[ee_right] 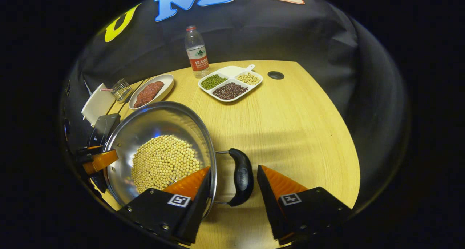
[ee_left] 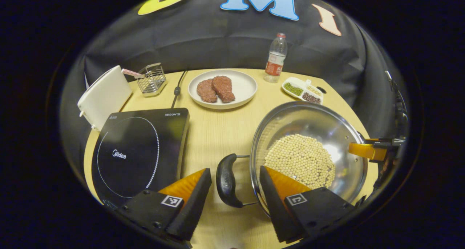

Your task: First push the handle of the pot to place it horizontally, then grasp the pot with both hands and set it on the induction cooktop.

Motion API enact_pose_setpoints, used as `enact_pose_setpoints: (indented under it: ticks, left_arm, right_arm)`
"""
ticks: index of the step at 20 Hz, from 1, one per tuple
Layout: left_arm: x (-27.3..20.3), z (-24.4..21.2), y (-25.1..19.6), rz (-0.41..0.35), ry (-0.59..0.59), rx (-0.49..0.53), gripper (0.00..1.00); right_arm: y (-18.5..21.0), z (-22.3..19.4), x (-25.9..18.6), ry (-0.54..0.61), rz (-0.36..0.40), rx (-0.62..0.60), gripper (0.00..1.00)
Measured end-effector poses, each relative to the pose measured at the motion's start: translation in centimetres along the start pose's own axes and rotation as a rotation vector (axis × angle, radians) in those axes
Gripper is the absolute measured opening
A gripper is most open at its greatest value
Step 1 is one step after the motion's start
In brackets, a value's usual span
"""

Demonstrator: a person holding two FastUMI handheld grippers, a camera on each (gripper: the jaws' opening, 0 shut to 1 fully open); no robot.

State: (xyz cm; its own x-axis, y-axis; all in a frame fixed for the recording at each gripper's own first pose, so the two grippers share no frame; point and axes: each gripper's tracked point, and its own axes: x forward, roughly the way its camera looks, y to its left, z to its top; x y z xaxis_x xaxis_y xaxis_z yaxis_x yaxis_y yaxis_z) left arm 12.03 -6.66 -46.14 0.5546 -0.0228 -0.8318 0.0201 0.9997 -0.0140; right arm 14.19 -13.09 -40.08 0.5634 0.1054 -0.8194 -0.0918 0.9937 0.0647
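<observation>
A steel pot [ee_left: 308,120] [ee_right: 156,120] holding soybeans [ee_left: 299,160] [ee_right: 165,161] stands on the wooden table, right of the black induction cooktop [ee_left: 138,151] [ee_right: 103,127]. My left gripper [ee_left: 235,171] is open, and the pot's black left handle [ee_left: 227,180] lies between its fingers without being pressed; its right finger hangs over the pot's rim. My right gripper [ee_right: 233,169] is open in the same way around the black right handle [ee_right: 241,176], its left finger over the rim. Each view also catches the other gripper's orange finger at the pot's far side [ee_left: 367,151] [ee_right: 98,160].
Behind the pot are a white plate [ee_left: 247,85] [ee_right: 165,82] with meat, a water bottle [ee_left: 276,58] [ee_right: 196,52] and a divided dish of beans [ee_left: 302,90] [ee_right: 230,83]. A white board [ee_left: 105,96] and a wire basket [ee_left: 152,80] sit beyond the cooktop. Bare table spreads right of the pot.
</observation>
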Motion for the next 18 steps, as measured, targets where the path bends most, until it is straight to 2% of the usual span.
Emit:
enact_pose_setpoints:
  ticks: [1, 3, 5, 11, 13, 15, 16, 18]
  left_arm:
    - [0.3, -0.1, -0.6, -0.019, 0.006, -0.006, 0.83]
    - [0.4, 0.0, -0.4, -0.006, 0.006, 0.004, 0.69]
    - [0.3, 0.1, -0.5, -0.008, 0.008, -0.005, 0.63]
    - [0.1, -0.1, -0.5, -0.019, 0.020, 0.016, 0.63]
    - [-0.9, 0.1, -0.2, -0.032, 0.015, 0.012, 0.59]
    - [-2.3, 0.4, 0.4, -0.041, 0.014, 0.016, 0.63]
    - [-2.9, 0.7, 0.7, -0.044, 0.010, 0.017, 0.59]
    - [-4.2, 1.4, 1.5, -0.051, 0.001, 0.020, 0.59]
  right_arm:
    - [0.0, 0.1, 0.2, -0.003, -0.005, -0.005, 0.62]
    - [0.0, 0.1, 0.3, -0.002, -0.008, 0.000, 0.61]
    - [0.1, -0.1, 0.1, 0.004, -0.009, 0.011, 0.54]
    - [0.2, -0.1, -0.4, 0.015, -0.038, 0.008, 0.54]
    - [0.7, -0.3, -1.6, 0.005, -0.050, 0.002, 0.53]
    - [1.4, -0.2, -3.2, -0.007, -0.063, 0.004, 0.53]
    - [1.9, -0.1, -3.9, -0.010, -0.066, 0.011, 0.53]
    - [3.0, 0.0, -5.3, -0.021, -0.069, 0.018, 0.54]
